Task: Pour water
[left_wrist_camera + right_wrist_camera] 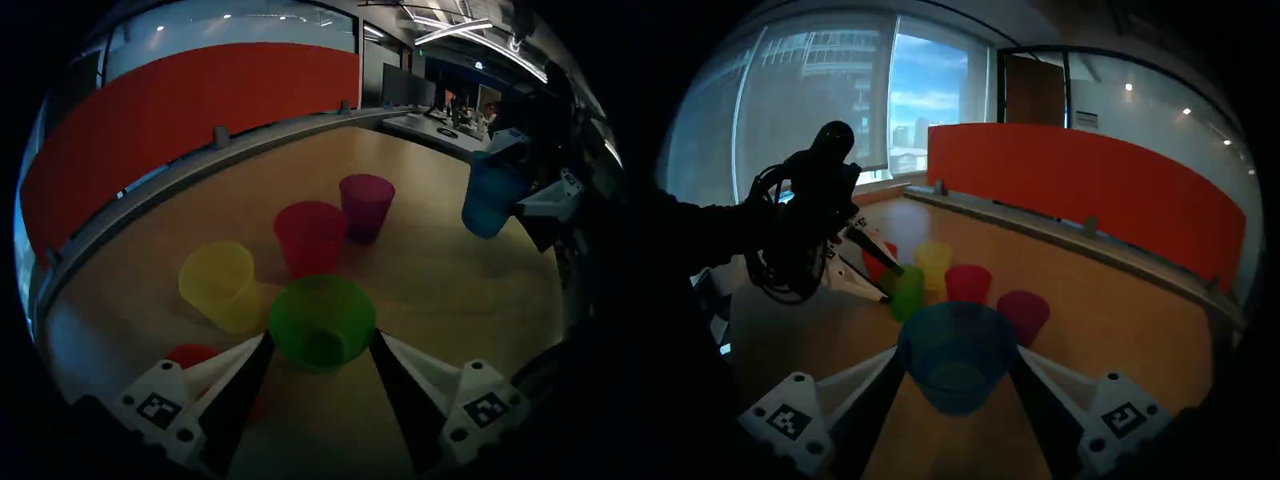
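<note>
Both grippers are holding cups; the blue cup is hanging clear of the table.

My left gripper [321, 334] is gripping the green cup [322, 320], both fingers pressing its sides, with the cup sitting low over the table [448, 280]; I cannot tell whether it is touching the wood. My right gripper [957, 352] is clamping the blue cup [958, 364], a finger on each side of its wall. In the left gripper view that cup is hanging off the table, slightly tilted, well apart from the others. Whether it is carrying water I cannot tell. Just past the green cup the yellow cup [220, 284] is standing to the left, the red cup [310, 236] behind, and the purple cup [366, 204] farther back beside the red one. A red partition [184, 112] is running along the far edge.
</note>
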`<state>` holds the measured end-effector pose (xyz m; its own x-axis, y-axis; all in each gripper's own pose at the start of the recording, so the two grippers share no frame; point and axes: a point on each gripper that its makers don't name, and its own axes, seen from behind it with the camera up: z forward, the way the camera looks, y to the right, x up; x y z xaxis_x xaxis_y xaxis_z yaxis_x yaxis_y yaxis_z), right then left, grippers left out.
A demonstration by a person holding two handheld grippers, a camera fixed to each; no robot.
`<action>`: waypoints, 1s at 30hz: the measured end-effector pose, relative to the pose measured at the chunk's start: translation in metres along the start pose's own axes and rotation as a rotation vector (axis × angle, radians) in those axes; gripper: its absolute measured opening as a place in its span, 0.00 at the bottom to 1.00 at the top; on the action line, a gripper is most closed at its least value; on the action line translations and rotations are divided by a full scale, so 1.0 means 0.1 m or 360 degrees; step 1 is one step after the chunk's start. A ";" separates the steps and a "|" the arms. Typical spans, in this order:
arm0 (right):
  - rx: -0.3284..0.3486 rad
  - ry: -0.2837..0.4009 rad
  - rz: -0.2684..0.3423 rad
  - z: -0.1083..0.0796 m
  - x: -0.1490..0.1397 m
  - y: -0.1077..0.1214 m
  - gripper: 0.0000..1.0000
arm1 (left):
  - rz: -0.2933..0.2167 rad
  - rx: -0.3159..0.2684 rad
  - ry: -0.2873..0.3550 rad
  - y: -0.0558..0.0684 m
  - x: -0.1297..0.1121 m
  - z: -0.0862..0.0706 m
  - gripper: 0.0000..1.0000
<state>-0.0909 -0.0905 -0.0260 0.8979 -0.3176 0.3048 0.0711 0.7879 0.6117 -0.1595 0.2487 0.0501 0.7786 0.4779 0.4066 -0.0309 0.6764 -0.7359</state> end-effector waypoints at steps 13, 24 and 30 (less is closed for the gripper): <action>-0.0002 -0.0007 0.0007 0.00 -0.04 0.02 0.90 | -0.0011 0.0025 -0.0008 -0.02 0.00 0.10 0.86; -0.0009 -0.0004 0.0007 -0.03 -0.05 0.03 0.90 | -0.0017 0.0039 -0.0002 -0.02 0.01 0.15 0.86; -0.0013 -0.0004 0.0002 -0.05 -0.04 0.03 0.90 | -0.0039 0.0040 0.0020 -0.03 0.03 0.13 0.85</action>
<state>-0.0920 -0.0842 -0.0290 0.8970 -0.3176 0.3073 0.0733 0.7926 0.6054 -0.1651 0.2556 0.0605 0.7870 0.4542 0.4176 -0.0273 0.7018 -0.7119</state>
